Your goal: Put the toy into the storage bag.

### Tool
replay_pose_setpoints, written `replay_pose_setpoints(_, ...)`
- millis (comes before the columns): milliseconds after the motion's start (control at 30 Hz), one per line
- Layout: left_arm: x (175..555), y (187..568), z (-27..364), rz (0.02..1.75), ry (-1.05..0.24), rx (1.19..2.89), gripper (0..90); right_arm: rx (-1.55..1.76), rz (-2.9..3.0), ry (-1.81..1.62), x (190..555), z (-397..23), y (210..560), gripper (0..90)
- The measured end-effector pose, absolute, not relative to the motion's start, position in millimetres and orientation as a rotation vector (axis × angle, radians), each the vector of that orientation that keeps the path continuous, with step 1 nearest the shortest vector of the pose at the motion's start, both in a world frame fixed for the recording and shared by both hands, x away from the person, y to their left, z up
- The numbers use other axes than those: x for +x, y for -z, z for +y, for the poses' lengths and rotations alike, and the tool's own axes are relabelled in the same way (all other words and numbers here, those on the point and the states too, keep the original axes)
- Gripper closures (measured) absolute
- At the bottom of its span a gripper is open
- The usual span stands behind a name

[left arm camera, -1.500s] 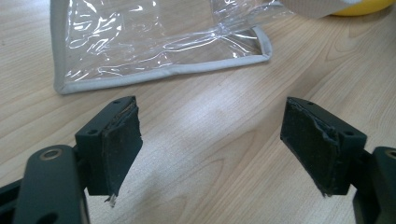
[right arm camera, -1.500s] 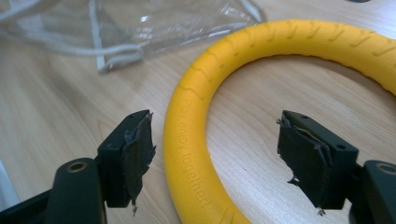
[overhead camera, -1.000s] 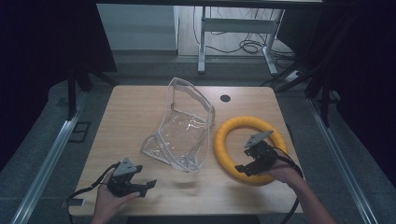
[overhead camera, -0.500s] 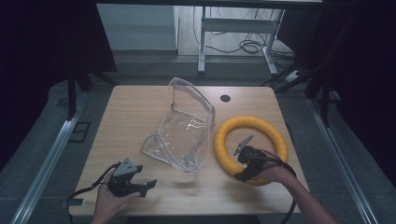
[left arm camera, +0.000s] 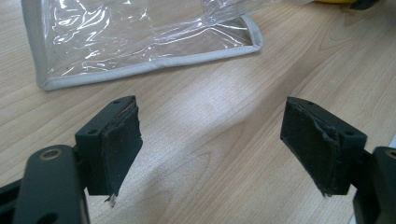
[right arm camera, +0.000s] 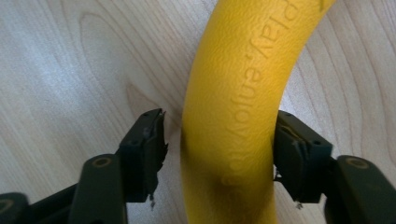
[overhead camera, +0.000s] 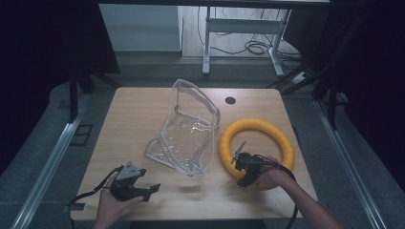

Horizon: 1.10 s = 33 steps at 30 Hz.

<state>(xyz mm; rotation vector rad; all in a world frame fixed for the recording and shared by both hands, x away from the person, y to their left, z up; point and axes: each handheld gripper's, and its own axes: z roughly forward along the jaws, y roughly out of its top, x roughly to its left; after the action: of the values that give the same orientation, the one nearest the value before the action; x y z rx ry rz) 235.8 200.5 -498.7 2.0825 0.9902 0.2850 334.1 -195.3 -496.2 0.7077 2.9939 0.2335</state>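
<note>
A yellow foam ring (overhead camera: 257,147) lies flat on the right half of the wooden tabletop (overhead camera: 138,114), just beside a clear plastic zip pouch (overhead camera: 188,131) with grey piping that stands crumpled near the middle. A small dark round hole cover (overhead camera: 230,100) sits in the tabletop beyond the ring.

The right gripper (overhead camera: 243,169), held in the person's right hand (overhead camera: 270,177), is down at the ring's near-left arc. In the right gripper view the ring (right arm camera: 233,112) runs up between the two fingers (right arm camera: 149,140): the right-hand pad touches or nearly touches the ring's side, while a narrow gap of bare wood shows between the left-hand pad and the ring. The fingers straddle the ring at medium spread, not yet clamped on it. Embossed lettering reading "play, enjoy" runs along the ring's surface.

The left gripper (overhead camera: 143,191), held in the left hand (overhead camera: 112,200), rests low over the near-left part of the tabletop, pointing right and well apart from the ring. In the left gripper view its fingers (left arm camera: 116,140) are spread wide with only bare wood between them; the pouch's piped edge (left arm camera: 154,65) lies beyond the tips, not touching them.
</note>
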Motion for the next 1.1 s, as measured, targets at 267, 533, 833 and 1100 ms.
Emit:
replay_pose_setpoints(267, 235.5, 498.1, 200.8, 0.99, -0.288, 2.076, 20.1, 0.711, 3.041, -0.198, 343.3, -195.0, 499.1, 49.8)
replay_pose_setpoints(533, 235.0, 496.5, 202.5, 0.989, -0.305, 2.07, 20.2, 0.731, 3.063, -0.336, 347.5, -206.2, 489.7, 50.5)
replay_pose_setpoints(833, 235.6, 496.8, 202.2, 0.989, -0.304, 2.072, 20.2, 0.796, 3.028, -0.563, 349.8, -223.0, 465.1, 50.7)
replay_pose_setpoints(1100, 235.5, 497.0, 202.4, 0.99, -0.304, 2.073, 20.2, 0.846, 2.974, -0.728, 349.4, -234.3, 446.2, 50.7)
